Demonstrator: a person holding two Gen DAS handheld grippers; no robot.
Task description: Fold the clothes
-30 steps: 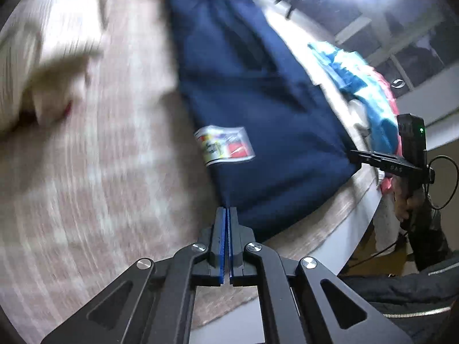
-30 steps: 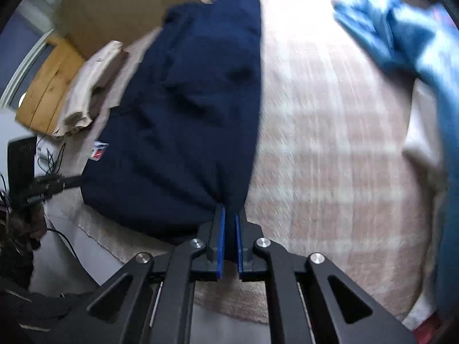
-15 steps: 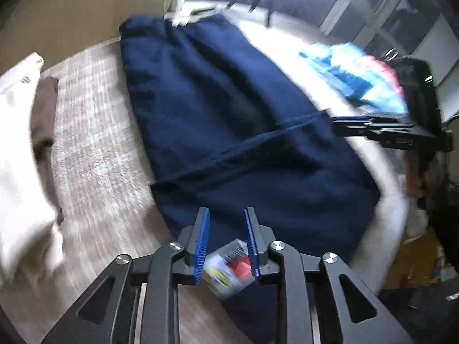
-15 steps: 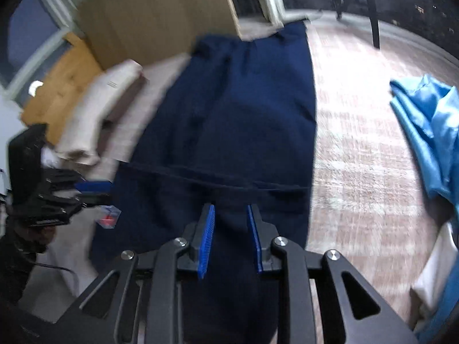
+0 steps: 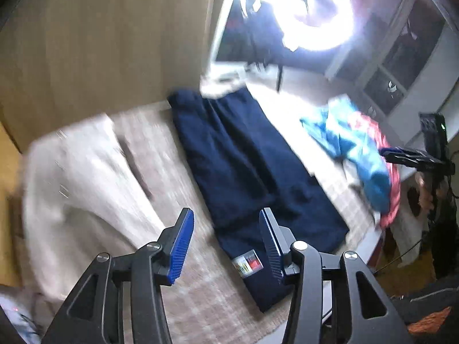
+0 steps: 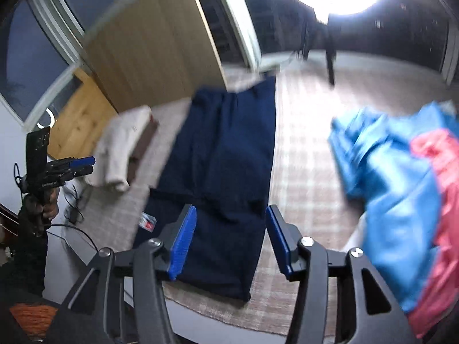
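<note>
Navy garment (image 5: 246, 177): a long dark blue piece is laid flat on the checked cover; its near end is doubled back over itself, so that a fold line is seen across the cloth in both views.
Label (image 5: 248, 263): a small white, red and yellow tag is seen at the near left corner of the navy garment, facing up.
Left gripper (image 5: 226, 246): it is held above the near end of the navy garment and pointed steeply down; the jaws are opening, nothing is gripped between the blue pads, and only the cloth lying below is seen through the gap.
Right gripper (image 6: 231, 239): it is held above the near right part of the same garment; the jaws are opening, the blue pads are parted, and no cloth is pinched.
Checked cover (image 6: 301, 154): a pale beige and pink plaid surface is spread under all the clothes.
Cream garment (image 5: 77, 200): a pale folded piece is placed to the left of the navy garment, apart from it, on the cover; it is blurred.
Blue and red clothes (image 6: 401, 189): an unfolded heap is seen to the right of the navy garment, apart from it.
Ring light (image 5: 315, 11): a bright circular lamp is seen beyond the far end of the cover.
Hand (image 6: 47, 203): the left gripper's handle is seen grasped at the left edge of the right wrist view.
</note>
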